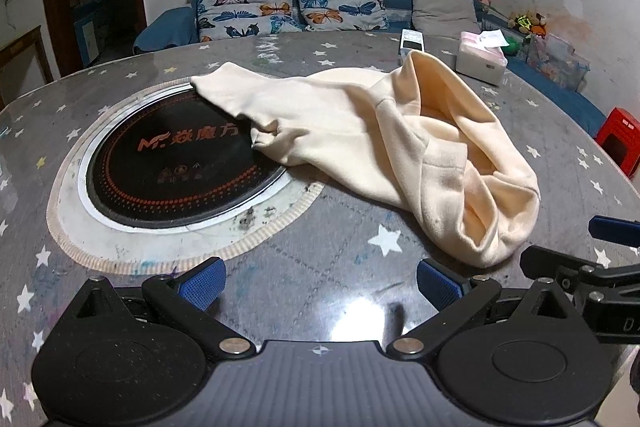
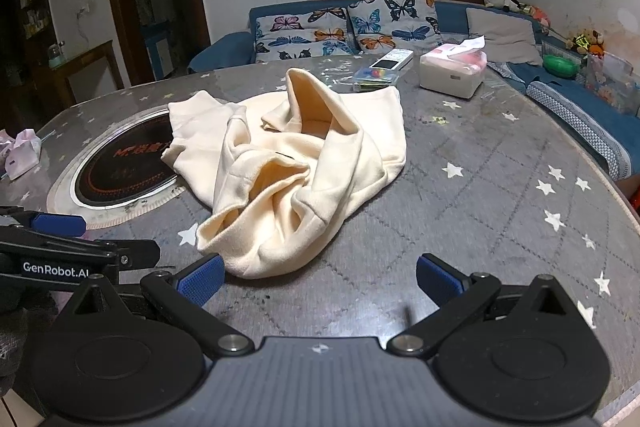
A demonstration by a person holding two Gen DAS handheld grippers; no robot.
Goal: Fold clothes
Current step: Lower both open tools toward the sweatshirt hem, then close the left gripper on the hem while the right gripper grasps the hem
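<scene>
Cloth (image 2: 296,163) of cream colour is seen in a loose heap on the table (image 2: 480,163), not flat and not folded: one part stands up like an open hood or neck, one edge is laid over the black round cooktop (image 1: 172,163) set in the table, and the near end is bunched just before both grippers. Several troubles can be expected from this. Because many layers are piled together, two layers could be pinched at once where only one edge is wanted, and the heap would then be lifted as a lump and not opened. The table top looks glossy, so the cloth could be dragged across it rather than held in place, and it could be pushed further over the cooktop. The tissue box (image 2: 452,75), the remote (image 2: 394,59) and a small clear case (image 2: 376,77) stand just behind the cloth, and they could be knocked if the cloth is spread far to that side. The two grippers are close beside each other, so a collision between them is also possible. The left gripper (image 1: 320,283) is spread wide, nothing is held and nothing is touched by its pads. The right gripper (image 2: 318,281) is spread wide too and is empty; its left pad (image 2: 200,283) appears just beside the near fold, but contact cannot be told.
</scene>
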